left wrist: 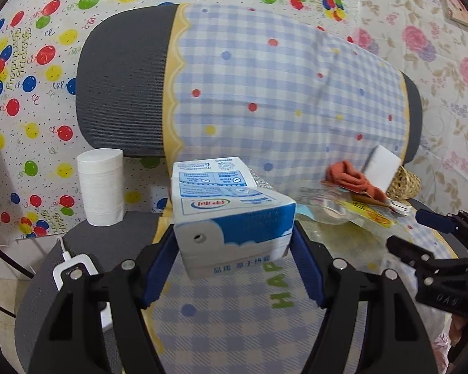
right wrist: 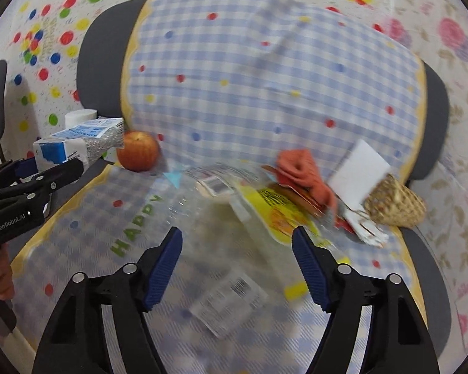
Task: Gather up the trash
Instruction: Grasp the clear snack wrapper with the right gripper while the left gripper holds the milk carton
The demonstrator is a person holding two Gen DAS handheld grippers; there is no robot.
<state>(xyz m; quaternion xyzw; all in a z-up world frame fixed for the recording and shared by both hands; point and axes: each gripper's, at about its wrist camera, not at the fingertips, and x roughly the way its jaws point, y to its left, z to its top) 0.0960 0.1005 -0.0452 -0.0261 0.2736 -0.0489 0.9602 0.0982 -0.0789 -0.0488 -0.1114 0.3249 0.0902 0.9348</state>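
The right wrist view is smeared by motion, so the clear plastic wrappers lying on the blue-and-white checked cloth are hard to make out; only a barcode label and a yellow printed packet can be read among them. The blue-and-white milk carton is clamped between the blue pads of the left tongs, lifted clear of the cloth, and its lower edge is cut off behind the pads. The right tongs are spread wide above the wrappers, with nothing pressed between the pads. Behind the heap, a crumpled orange cloth, a white card and a woven straw basket are bunched together, partly overlapping. A red apple is half hidden by the carton. A white paper roll stands upright at the seat's left rear edge, and a white charger is partly covered by the left tongs.
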